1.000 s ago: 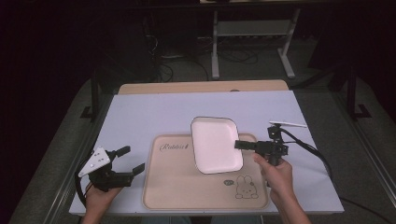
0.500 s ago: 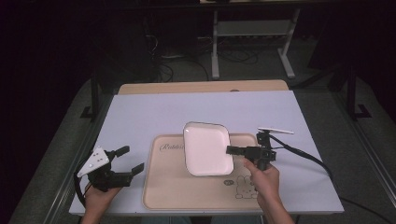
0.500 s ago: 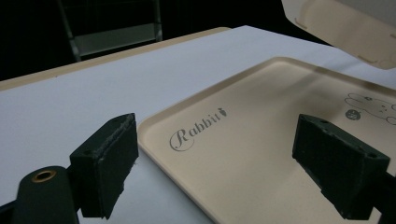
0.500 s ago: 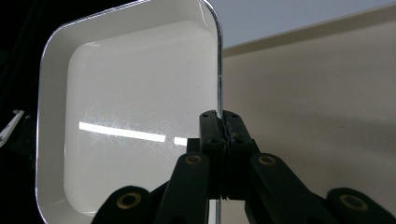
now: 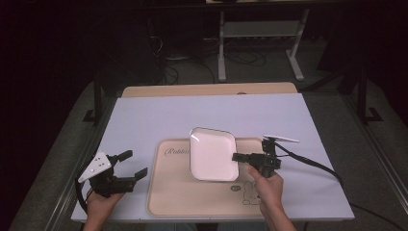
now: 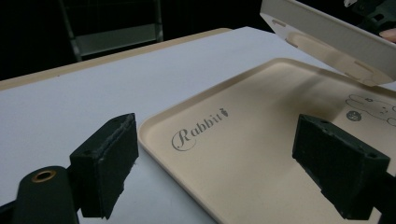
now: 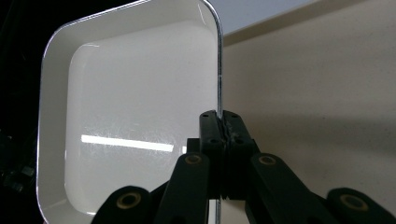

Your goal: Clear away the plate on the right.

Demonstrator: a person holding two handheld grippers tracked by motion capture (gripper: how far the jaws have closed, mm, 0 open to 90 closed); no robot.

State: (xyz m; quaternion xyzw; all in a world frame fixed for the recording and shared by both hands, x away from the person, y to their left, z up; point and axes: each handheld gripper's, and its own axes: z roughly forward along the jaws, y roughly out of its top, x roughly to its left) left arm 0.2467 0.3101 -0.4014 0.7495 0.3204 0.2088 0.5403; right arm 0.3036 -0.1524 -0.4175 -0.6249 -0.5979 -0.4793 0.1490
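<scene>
High view: we see the right gripper clamped on the rim of the white plate, which hangs tilted over the beige tray on the table. Right gripper view confirms it: both jaws are pressed tight on the plate's edge. We note the left gripper resting beside the tray's left edge, its jaws spread wide with nothing between them. Left gripper view shows the plate above the tray.
</scene>
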